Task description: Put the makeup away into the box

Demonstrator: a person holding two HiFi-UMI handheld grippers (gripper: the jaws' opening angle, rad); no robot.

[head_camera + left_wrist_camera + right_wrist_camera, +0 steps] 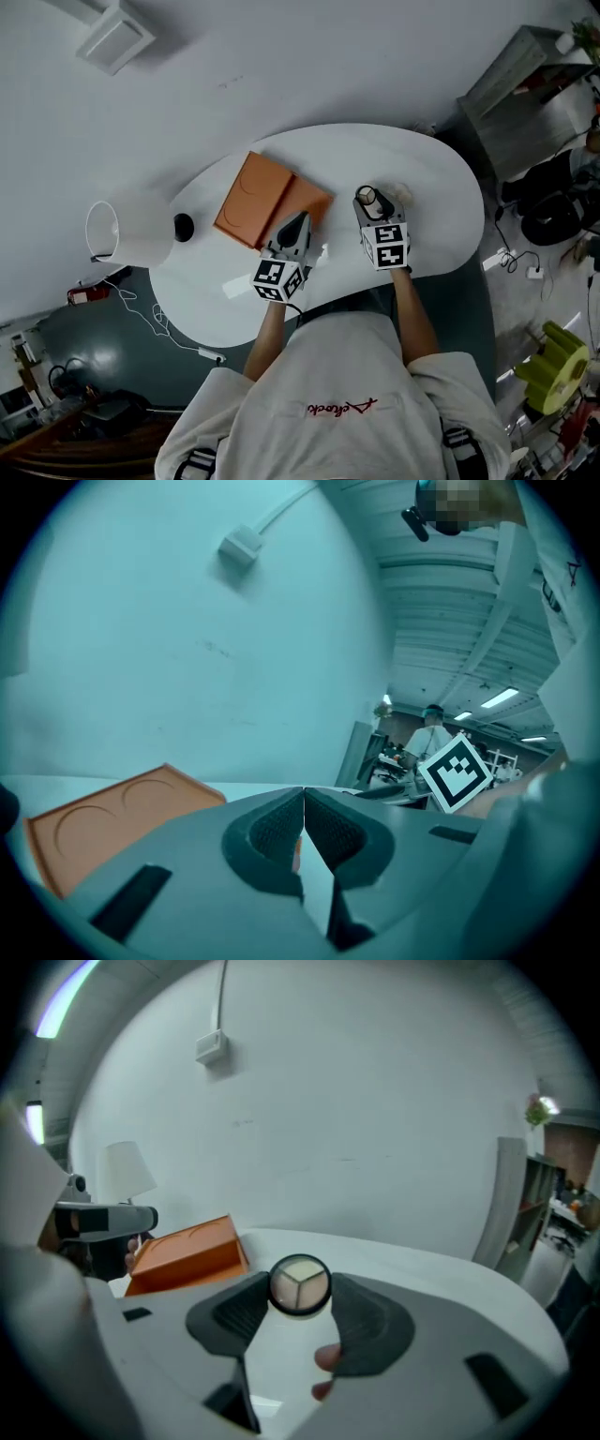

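Your right gripper (pixel 300 1296) pinched a round black-rimmed three-shade compact (pixel 300 1283); your left gripper (pixel 303 796) was pressed together, empty, beside the centre-frame flat orange box (pixel 272 199).

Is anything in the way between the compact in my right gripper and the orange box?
Nothing lies on the table between the compact in the right gripper and the orange box. But the shut left gripper hangs over the box's near side, and the box's lid looks closed.
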